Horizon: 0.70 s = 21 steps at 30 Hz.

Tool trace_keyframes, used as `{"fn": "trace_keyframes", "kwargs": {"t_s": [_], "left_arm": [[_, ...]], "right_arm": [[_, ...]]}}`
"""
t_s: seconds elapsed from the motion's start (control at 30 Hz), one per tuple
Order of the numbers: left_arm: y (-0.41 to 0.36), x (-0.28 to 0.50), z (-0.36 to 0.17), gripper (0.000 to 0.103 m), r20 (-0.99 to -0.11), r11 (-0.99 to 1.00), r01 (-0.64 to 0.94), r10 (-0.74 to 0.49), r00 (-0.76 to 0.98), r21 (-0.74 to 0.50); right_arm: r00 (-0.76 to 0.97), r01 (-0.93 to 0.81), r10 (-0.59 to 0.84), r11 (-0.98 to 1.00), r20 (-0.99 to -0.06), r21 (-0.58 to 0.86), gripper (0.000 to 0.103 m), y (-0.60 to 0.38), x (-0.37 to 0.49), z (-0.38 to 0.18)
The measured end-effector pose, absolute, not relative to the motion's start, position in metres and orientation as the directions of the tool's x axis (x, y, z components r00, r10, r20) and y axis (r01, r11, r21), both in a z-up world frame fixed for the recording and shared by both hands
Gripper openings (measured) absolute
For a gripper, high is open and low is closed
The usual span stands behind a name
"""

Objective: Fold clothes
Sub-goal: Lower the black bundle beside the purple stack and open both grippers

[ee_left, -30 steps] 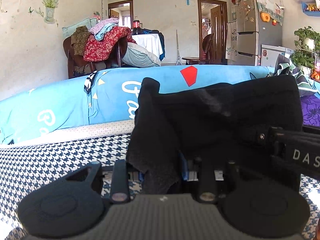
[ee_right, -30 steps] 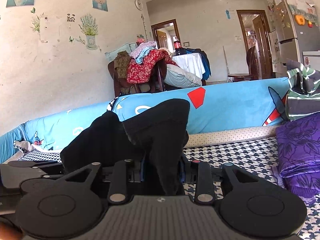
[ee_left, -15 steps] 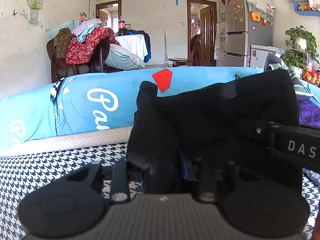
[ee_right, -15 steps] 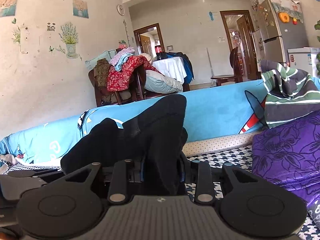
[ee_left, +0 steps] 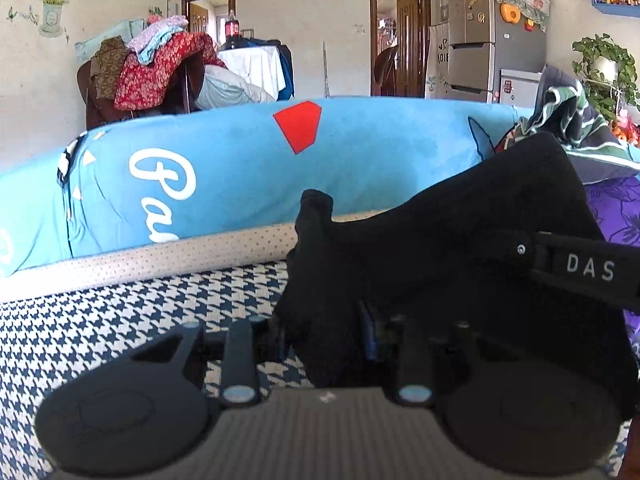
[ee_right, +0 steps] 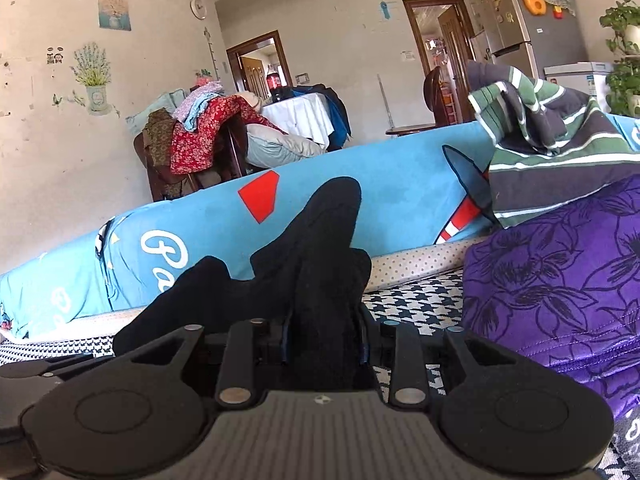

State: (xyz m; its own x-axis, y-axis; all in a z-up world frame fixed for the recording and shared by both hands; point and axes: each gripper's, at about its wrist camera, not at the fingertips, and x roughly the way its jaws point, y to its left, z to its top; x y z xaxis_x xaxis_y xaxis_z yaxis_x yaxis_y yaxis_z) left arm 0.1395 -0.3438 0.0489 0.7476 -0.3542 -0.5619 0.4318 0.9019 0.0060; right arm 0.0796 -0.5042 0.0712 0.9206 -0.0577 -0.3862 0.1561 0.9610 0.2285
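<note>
A black garment (ee_left: 440, 248) hangs stretched between both grippers, low over a houndstooth bed cover (ee_left: 120, 320). My left gripper (ee_left: 326, 344) is shut on one bunched corner of it; cloth hides the fingertips. In the left wrist view the other gripper's black body, lettered "DAS", crosses the cloth at the right. My right gripper (ee_right: 324, 340) is shut on another fold of the black garment (ee_right: 316, 260), which rises as a peak in front of it and trails off to the left.
A long blue printed bolster (ee_left: 240, 176) lies along the far edge of the bed. A purple flowered quilt (ee_right: 560, 280) with a green striped garment (ee_right: 552, 140) on top sits close on the right. Beyond stand a chair heaped with clothes (ee_left: 152, 72), a table and a fridge (ee_left: 480, 32).
Both grippers have swung to the right with the black garment and dropped lower. The purple quilt and striped garment now loom nearer in the right wrist view.
</note>
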Motion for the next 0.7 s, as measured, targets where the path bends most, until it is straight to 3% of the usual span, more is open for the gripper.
{"fn": "trace_keyframes", "kwargs": {"t_s": [0.1,0.2,0.3,0.4,0.6,0.7], "left_arm": [[-0.341,0.149,0.034,0.035,-0.608,0.907,0.420,-0.345,0.715,-0.022],[-0.332,0.146,0.029,0.040,-0.604,0.919,0.393,-0.322,0.729,-0.015],[-0.318,0.147,0.030,0.047,-0.601,0.933,0.357,-0.308,0.737,-0.040],[-0.303,0.150,0.035,0.049,-0.609,0.944,0.318,-0.306,0.732,-0.091],[-0.297,0.155,0.037,0.052,-0.612,0.949,0.298,-0.296,0.734,-0.101],[-0.301,0.160,0.034,0.053,-0.617,0.950,0.293,-0.295,0.730,-0.107]], "right_arm": [[0.883,0.211,-0.083,0.949,-0.461,0.234,0.033,-0.515,0.094,0.056],[0.844,0.298,-0.146,0.928,-0.516,0.225,0.047,-0.527,0.094,0.049],[0.831,0.382,-0.256,0.908,-0.493,0.173,0.054,-0.539,0.084,0.055],[0.842,0.412,-0.278,0.885,-0.461,0.218,0.055,-0.556,0.070,0.063],[0.879,0.370,-0.194,0.854,-0.435,0.367,0.055,-0.573,0.059,0.069],[0.882,0.325,-0.152,0.881,-0.446,0.345,0.055,-0.563,0.066,0.067]]}}
